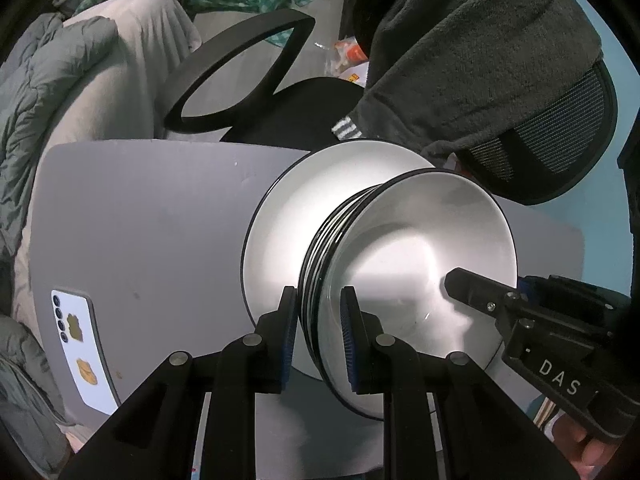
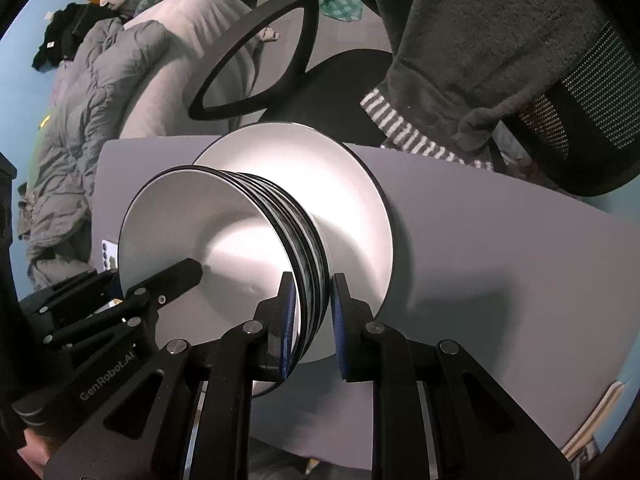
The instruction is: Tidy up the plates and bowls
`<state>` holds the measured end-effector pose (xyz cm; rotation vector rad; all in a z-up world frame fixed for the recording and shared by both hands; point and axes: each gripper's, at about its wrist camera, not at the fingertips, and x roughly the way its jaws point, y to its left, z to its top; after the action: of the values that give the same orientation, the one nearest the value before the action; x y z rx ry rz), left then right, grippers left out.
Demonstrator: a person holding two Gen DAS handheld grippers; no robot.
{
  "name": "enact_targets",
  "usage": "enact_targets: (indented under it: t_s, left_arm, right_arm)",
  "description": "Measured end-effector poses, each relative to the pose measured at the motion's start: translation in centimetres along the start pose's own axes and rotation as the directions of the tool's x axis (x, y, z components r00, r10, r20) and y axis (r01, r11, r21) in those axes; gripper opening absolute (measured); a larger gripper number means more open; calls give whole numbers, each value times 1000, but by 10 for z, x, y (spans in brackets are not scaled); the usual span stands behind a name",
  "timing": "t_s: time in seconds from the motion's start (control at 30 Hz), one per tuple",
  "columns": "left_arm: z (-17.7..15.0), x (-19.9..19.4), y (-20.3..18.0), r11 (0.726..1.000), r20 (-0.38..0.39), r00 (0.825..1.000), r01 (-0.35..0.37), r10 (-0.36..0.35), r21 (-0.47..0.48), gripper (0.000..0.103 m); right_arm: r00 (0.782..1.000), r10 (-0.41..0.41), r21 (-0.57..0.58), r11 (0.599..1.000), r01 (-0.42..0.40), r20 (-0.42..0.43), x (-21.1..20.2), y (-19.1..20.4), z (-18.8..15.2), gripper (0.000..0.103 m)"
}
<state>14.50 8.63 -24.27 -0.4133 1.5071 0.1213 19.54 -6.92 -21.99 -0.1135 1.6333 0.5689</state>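
Observation:
A stack of white bowls with black rims [image 1: 420,264] sits on a white plate [image 1: 280,232] on the grey table [image 1: 152,220]. My left gripper [image 1: 319,328] straddles the bowl stack's rims on one side, one finger inside the top bowl and one outside. My right gripper [image 2: 311,312] straddles the rims on the opposite side in the same way. The bowls [image 2: 224,248] and plate [image 2: 352,200] show in the right wrist view too. Each gripper shows in the other's view: the right one [image 1: 472,284] and the left one [image 2: 176,276] both reach into the top bowl.
A phone [image 1: 80,340] lies on the table's left part. A black office chair [image 1: 248,64] draped with a dark fleece garment [image 1: 480,48] stands behind the table. Grey bedding [image 1: 60,100] lies at the left. The table's right side [image 2: 500,260] is bare.

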Motion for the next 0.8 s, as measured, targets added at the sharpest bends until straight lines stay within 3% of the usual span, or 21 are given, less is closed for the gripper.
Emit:
enact_targets:
  t_s: [0.1,0.17,0.27,0.33,0.37,0.47,0.6,0.8]
  left_arm:
    - [-1,-1,-3,1000,9,1000,-1,1,7,24]
    - [-3,-1,-4,1000,22,1000,10,-10,13,36]
    - [-9,-7,-3,999,67,997,-43,43,8,47]
    - [-13,-11,-2,997,81,994,-74,73,11,50]
    - [-15,-13,0,997,84,993,-80,79,8,52]
    - [-22,-28,5,996,111,989,-94,95,-7,61]
    - [-33,-54,6,994,164,980,-110,112,-18,69]
    - [-55,-109,-5,991,256,958,-132,127,2,77]
  right_arm:
    - [1000,3,-4,1000,-3,1,1,0,1,20]
    - [1000,8,-13,1000,-8,3,2,0,1,24]
    - [1000,-7,-29,1000,6,-24,9,1,-1,32]
    - [999,-54,-49,997,54,7,6,1,-3,35]
    - [998,-58,-49,997,59,17,4,0,-4,41]
    - [996,-60,-40,997,63,59,-12,-3,-8,44]
    - [987,-82,-59,994,91,139,-47,-2,-17,60]
    - [975,-51,-68,995,67,219,-94,4,-37,63]
